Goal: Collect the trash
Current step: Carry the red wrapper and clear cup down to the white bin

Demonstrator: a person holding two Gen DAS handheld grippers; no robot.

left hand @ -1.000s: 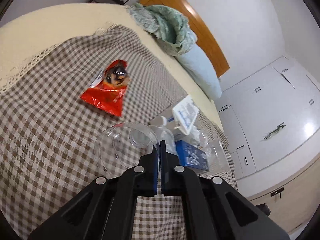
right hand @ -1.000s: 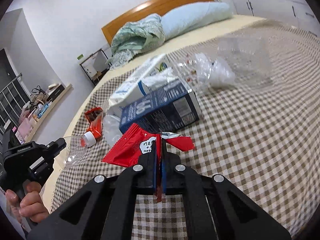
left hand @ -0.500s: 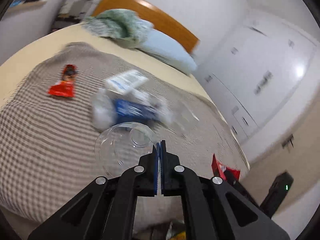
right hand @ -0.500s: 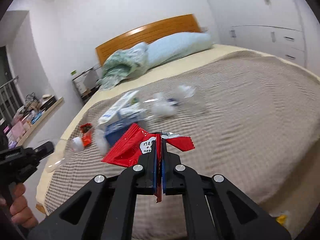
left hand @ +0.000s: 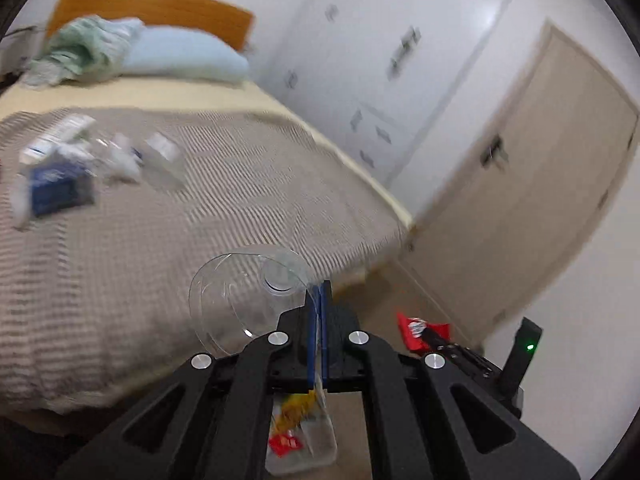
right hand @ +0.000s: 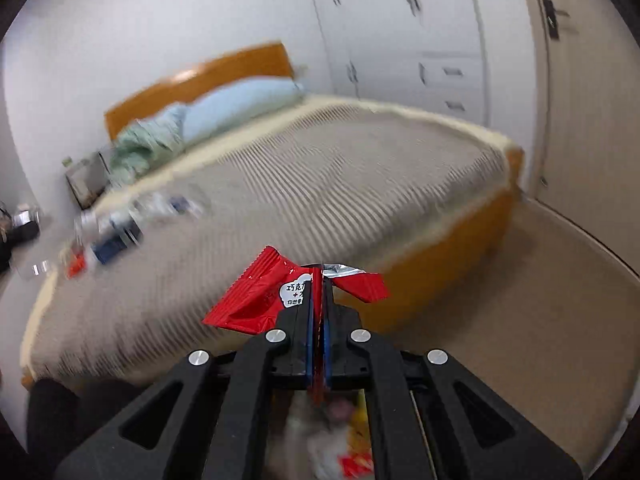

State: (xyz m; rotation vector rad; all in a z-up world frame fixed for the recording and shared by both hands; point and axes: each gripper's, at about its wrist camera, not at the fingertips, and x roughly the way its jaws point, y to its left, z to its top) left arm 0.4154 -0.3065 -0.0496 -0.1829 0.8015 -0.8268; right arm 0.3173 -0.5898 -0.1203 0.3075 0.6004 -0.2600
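Bedroom walls, a white wardrobe [left hand: 360, 52] and a beige door [left hand: 520, 184] blur around a wide bed [right hand: 280, 200] under a checked cover, with a wooden headboard [left hand: 152, 8], a pale blue pillow [left hand: 184, 60] and a crumpled green blanket [left hand: 80, 48] at its far end.

Far off to the left of the left gripper [left hand: 319, 296], a smeared heap of trash lies on the cover: a dark blue carton [left hand: 60, 192], white packets [left hand: 60, 136] and clear plastic bits [left hand: 160, 156]. That gripper's jaws are pressed together on the rim of a clear plastic cup [left hand: 248, 292], which sticks out ahead and to the left of them, above the bed's near edge. Below the jaws sits a clear container [left hand: 304, 436] with red and yellow scraps inside; it is too blurred to say more.

To the right, the right gripper [right hand: 318, 292] has its jaws clamped on a red snack wrapper [right hand: 260, 300], which fans out on both sides of them, mostly to the left. From the left camera the same wrapper shows low on the right. Beige floor [right hand: 520, 300] lies right of these jaws.
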